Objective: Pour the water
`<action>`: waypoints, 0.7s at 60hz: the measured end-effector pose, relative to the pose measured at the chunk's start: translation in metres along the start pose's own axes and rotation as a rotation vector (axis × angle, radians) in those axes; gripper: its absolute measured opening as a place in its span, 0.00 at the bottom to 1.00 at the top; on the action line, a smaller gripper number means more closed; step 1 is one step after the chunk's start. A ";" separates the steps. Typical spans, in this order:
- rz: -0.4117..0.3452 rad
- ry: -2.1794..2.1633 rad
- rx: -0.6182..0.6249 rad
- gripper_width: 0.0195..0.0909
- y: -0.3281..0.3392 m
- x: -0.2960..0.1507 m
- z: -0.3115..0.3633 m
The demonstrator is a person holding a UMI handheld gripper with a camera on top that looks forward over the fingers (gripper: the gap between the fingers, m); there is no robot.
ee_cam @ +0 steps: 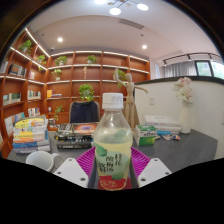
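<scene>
My fingers (pixel 113 172) clench the clear plastic bottle (pixel 113 145) with white cap, upright above the dark table (pixel 185 150)

The bottle (pixel 113 150) hides its own base between the tool (pixel 113 172) fingers, and its label print is unreadable.

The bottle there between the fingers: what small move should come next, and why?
Probably lift the bottle and carry it toward the white cup. The hand-held gripper seems shut on the bottle, which stands upright, and the cup sits off to one side.
</scene>
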State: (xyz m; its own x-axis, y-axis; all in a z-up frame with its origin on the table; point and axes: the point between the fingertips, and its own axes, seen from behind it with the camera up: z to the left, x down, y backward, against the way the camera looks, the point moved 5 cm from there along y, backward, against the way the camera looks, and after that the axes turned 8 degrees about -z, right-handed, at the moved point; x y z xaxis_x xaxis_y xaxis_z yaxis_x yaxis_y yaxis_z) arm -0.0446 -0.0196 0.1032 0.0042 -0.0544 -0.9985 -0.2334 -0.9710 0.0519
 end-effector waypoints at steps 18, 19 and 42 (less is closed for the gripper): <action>0.081 0.008 -0.035 0.88 0.048 0.010 -0.001; 0.083 -0.004 -0.041 0.87 0.054 0.009 -0.001; -0.006 -0.073 -0.045 0.86 0.176 -0.025 -0.019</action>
State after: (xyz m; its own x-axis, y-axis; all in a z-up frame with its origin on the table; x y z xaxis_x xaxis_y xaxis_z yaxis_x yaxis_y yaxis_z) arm -0.0678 -0.1936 0.1379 -0.0660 -0.0329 -0.9973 -0.1894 -0.9809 0.0449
